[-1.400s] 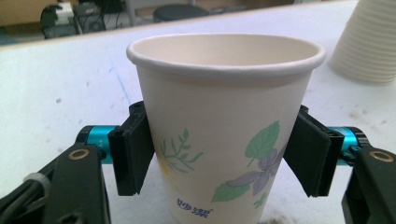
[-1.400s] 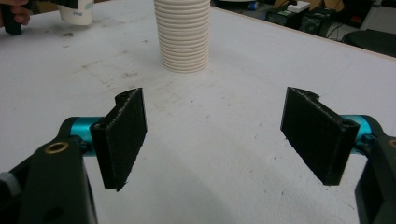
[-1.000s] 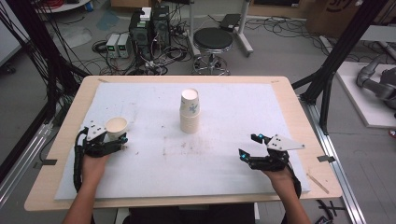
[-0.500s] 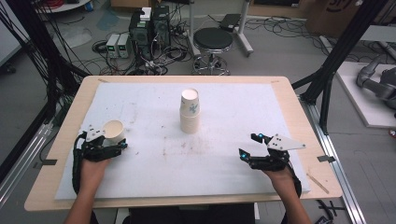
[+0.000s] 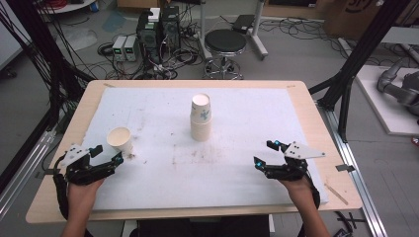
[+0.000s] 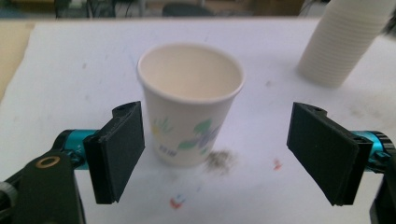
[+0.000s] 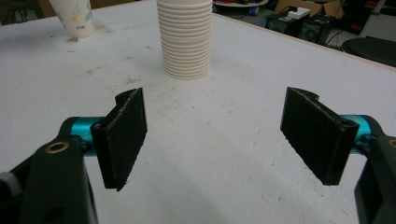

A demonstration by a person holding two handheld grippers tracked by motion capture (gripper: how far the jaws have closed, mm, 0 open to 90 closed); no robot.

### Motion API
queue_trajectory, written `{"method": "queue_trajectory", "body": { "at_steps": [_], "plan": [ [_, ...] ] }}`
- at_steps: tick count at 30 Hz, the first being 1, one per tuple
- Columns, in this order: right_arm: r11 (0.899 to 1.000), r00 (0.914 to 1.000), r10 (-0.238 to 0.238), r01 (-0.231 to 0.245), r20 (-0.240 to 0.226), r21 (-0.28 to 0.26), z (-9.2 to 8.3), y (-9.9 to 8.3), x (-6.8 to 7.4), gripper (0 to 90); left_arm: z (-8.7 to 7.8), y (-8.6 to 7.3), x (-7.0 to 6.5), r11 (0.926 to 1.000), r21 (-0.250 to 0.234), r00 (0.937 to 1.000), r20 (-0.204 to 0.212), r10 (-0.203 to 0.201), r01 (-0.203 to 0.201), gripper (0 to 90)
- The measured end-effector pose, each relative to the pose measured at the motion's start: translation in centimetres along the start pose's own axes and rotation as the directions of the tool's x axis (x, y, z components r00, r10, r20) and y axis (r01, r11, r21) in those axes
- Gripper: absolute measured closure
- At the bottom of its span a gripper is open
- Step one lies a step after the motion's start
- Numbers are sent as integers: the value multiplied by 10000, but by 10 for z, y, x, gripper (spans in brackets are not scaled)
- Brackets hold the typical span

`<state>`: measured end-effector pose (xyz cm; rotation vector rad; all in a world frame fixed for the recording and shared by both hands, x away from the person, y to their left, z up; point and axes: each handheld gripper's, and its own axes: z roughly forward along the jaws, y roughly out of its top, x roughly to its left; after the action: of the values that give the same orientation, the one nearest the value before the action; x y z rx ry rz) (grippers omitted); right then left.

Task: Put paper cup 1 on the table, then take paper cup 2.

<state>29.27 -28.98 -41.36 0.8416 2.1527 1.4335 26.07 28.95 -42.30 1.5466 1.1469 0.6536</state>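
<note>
A single paper cup (image 5: pixel 119 139) with a flower print stands upright on the white mat at the left. My left gripper (image 5: pixel 108 153) sits just in front of it and is open. Its jaws have just been opening. In the left gripper view the cup (image 6: pixel 191 102) stands a little beyond the pads (image 6: pixel 119 149), touching neither, and the left gripper (image 6: pixel 219 149) holds nothing. A tall stack of paper cups (image 5: pixel 201 117) stands mid-table. My right gripper (image 5: pixel 264 153) rests at the front right, open and empty. The right gripper view has the stack (image 7: pixel 185 37) ahead of the right gripper (image 7: pixel 219 140).
The white mat (image 5: pixel 237 182) covers most of the wooden table (image 5: pixel 309 106), with faint stains near the middle. A stool (image 5: pixel 225 44) and electronics boxes (image 5: pixel 158 27) stand on the floor beyond the far edge. Black frame posts flank both sides.
My left gripper has let go of the single cup, opened wide and drawn back toward the front-left of the table. The cup stays standing. My right gripper has not moved.
</note>
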Motion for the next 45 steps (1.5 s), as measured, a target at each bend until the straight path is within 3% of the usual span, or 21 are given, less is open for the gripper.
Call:
{"method": "queue_trajectory", "body": {
  "at_steps": [5, 12, 20, 26, 29, 34, 45],
  "plan": [
    [10000, 10000, -36, 36, 19, -2, 1, 1, -1, 234, -1, 5, -8, 9941, -1016, 9962, 733, 466, -390, 186],
    [10000, 9998, -6, 4, 201, 68, -1, -1, -4, 234, 7, 13, -25, 9740, -2182, 9861, 1378, 924, -607, 193],
    [9997, 9982, -124, 112, 595, 194, -5, -3, -10, 233, 31, 15, -49, 9787, -1880, 9686, 2160, 1235, -829, 192],
    [9999, 9978, 20, -30, 659, 146, -7, -2, -11, 222, 41, 15, -58, 9748, -2009, 9569, 2504, 1470, -971, 192],
    [9999, 9979, 36, -45, 651, 129, -7, -2, -11, 214, 43, 11, -56, 9758, -1925, 9550, 2552, 1515, -1033, 192],
    [9996, 9985, 183, -193, 508, 194, -6, -3, -13, 206, 42, 9, -51, 9787, -1827, 9589, 2480, 1378, -934, 192],
    [9997, 9988, 117, -126, 477, 199, -7, -3, -13, 206, 44, 8, -58, 9792, -1717, 9562, 2515, 1500, -1084, 192]
  ]
}}
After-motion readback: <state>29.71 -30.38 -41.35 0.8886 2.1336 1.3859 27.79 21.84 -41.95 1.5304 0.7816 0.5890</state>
